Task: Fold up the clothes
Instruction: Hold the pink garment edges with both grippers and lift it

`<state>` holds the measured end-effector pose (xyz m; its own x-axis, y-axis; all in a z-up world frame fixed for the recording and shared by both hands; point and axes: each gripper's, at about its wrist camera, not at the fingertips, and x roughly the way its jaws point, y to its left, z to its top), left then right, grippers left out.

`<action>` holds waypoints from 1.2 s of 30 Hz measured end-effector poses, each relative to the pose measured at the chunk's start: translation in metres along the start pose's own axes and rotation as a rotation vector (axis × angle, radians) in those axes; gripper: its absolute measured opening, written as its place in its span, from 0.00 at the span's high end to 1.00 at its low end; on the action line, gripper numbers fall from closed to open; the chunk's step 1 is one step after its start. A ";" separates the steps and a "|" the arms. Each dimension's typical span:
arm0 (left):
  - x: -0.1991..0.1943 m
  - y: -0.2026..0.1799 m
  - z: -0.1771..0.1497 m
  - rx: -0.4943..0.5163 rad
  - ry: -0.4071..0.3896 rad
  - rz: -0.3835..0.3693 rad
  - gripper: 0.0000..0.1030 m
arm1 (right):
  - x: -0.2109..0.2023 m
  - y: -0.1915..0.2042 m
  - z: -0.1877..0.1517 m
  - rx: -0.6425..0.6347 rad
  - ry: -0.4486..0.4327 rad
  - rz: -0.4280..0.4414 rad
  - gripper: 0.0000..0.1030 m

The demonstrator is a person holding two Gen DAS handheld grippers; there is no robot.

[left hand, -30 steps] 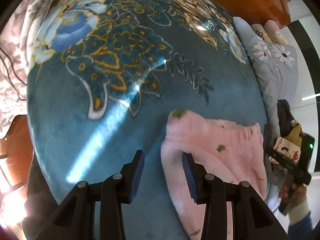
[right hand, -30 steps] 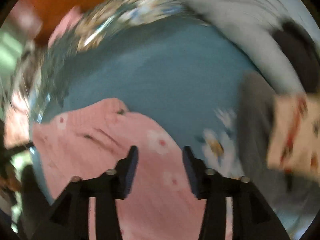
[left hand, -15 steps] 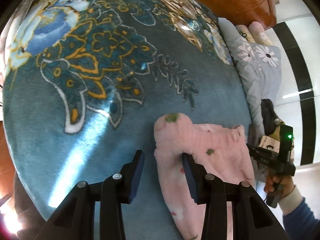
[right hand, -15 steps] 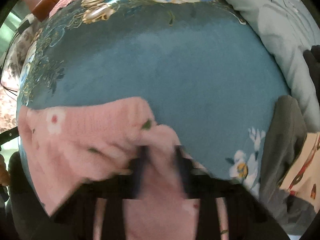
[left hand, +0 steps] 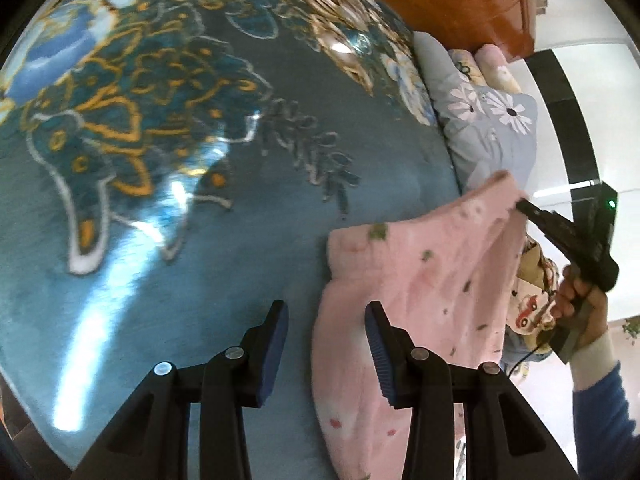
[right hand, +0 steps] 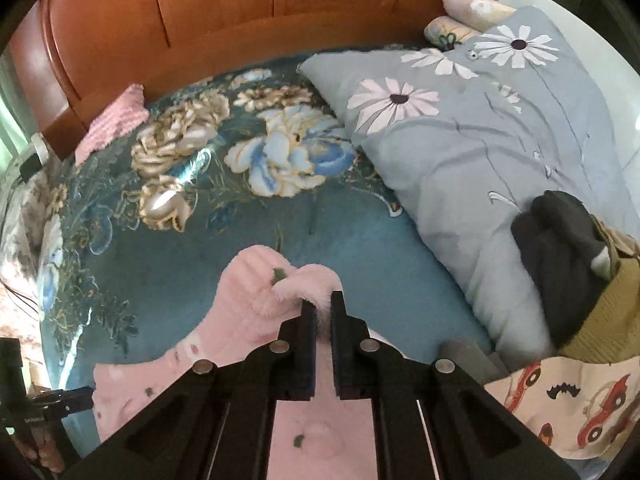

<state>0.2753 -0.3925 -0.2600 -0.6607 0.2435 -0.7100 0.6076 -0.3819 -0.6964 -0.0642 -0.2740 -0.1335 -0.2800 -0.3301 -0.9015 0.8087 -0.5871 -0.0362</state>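
Pink fleece garment [left hand: 420, 280] lies on the blue flowered blanket [left hand: 200, 240] that covers the bed, toward the bed's right side, with one corner pulled up off the blanket. The right gripper [right hand: 323, 304] has its jaws pressed together on that raised fuzzy edge, and the cloth hangs from the pinch down to the blanket. From the other side I can see the person's hand [left hand: 580, 300] around its handle, a blue sleeve [left hand: 600, 408] behind it. The left gripper [left hand: 326, 316] hovers over the garment's left edge with its jaws spread partway; one pad is over bare blanket, the other over the pink cloth, and nothing is gripped between them. Along the right edge of the bed sits a grey daisy-print pillow [right hand: 480, 120], with a dark garment [right hand: 560, 248] and a car-print cloth [right hand: 580, 408] beside it. The wooden headboard [right hand: 240, 20] runs along the far edge.
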 end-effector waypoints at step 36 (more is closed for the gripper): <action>-0.046 0.038 0.107 -0.042 -0.242 0.090 0.95 | 0.060 0.081 0.101 -0.119 -0.017 0.037 0.94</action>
<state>0.2820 -0.5137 -0.2430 -0.6863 -0.0122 -0.7272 0.6832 -0.3537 -0.6388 -0.0677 -0.4159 -0.1474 -0.2570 -0.3628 -0.8957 0.8740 -0.4828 -0.0552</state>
